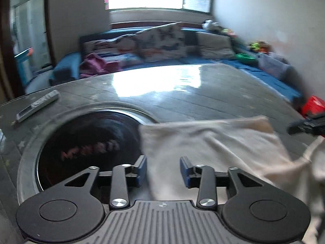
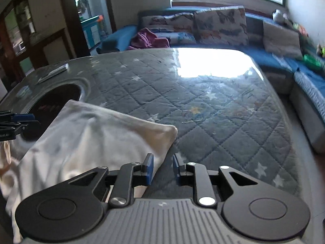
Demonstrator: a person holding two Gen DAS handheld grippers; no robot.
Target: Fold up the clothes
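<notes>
Only the left view shows a red box at right. The white garment lies lengthwise from lower left toward frame centre. The left gripper gapes moderately, the right gripper narrowly, both gripping nothing.

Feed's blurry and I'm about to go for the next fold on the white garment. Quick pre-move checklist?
1. Left gripper free of cloth: ok, jaws apart, nothing pinched.
2. Right gripper free of cloth: ok, jaws narrowly apart, garment edge beside the left pad.
3. White garment resting on the table: ok for its far part; the near side droops off the table edge.
4. Garment flat: not ok, creases visible.
5. Remote control clear of the garment: ok.
6. Garment partly over the round dark panel: ok, only its corner overlaps.
</notes>
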